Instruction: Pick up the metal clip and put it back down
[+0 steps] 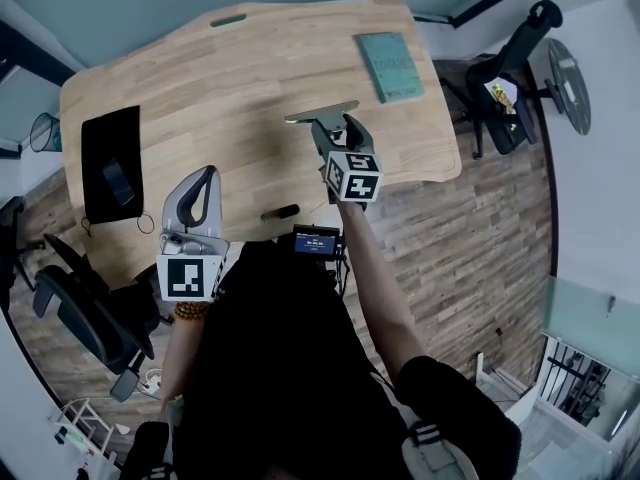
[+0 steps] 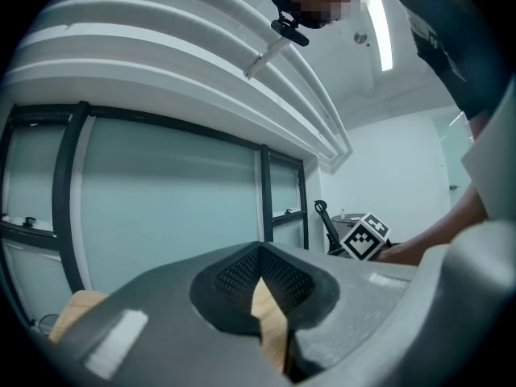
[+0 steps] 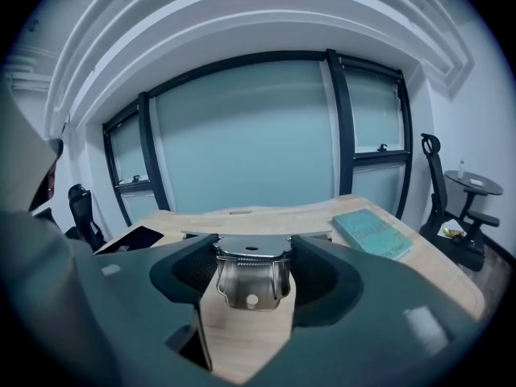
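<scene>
The metal clip [image 3: 250,279], a shiny steel clamp with a long flat bar [image 1: 320,115], sits between the jaws of my right gripper [image 3: 251,258], which is shut on its sides. In the head view the right gripper [image 1: 335,128] holds the clip in the air above the middle of the wooden table [image 1: 240,78]. My left gripper [image 1: 204,175] hovers at the table's near edge, left of the right one. It holds nothing. In the left gripper view its fingertips [image 2: 260,252] meet, with only a thin wedge of wood showing below them.
A teal book [image 1: 390,65] lies at the table's far right, also in the right gripper view [image 3: 372,234]. A black mat [image 1: 110,163] with a dark object on it lies at the left. A small black item [image 1: 280,211] rests near the front edge. Office chairs [image 1: 505,78] stand around the table.
</scene>
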Motion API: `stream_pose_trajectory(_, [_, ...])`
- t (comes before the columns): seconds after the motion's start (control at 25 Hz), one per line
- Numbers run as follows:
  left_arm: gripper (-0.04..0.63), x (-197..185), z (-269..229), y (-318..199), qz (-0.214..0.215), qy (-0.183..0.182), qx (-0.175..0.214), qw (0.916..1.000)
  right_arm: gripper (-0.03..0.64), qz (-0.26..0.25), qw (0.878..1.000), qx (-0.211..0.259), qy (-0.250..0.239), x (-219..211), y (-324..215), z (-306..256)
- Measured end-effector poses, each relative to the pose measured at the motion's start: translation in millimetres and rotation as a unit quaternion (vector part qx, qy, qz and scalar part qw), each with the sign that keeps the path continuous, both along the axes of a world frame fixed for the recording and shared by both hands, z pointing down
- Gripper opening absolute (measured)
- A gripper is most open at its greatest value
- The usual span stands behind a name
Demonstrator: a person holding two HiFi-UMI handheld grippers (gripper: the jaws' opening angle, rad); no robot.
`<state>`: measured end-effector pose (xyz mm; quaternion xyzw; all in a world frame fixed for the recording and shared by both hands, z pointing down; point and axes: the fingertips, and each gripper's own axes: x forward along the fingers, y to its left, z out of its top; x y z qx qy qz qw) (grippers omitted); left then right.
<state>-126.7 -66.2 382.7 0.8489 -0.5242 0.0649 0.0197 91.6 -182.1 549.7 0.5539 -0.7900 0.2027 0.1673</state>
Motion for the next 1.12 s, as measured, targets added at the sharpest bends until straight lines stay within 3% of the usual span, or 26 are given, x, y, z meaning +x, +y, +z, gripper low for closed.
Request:
stream_pose_trajectory(0.44, [0.001, -5, -10, -4, -0.005, 0.011, 0.018, 0.9998, 0.307, -0.034, 0.996, 0.072, -0.045, -21, 14, -83])
stream_pose_trajectory(1.12, [0.002, 11, -40, -12, -0.002, 0.023, 0.056, 0.9982, 0.307, -0.063, 0.98, 0.173, -0.071, -23, 44, -190])
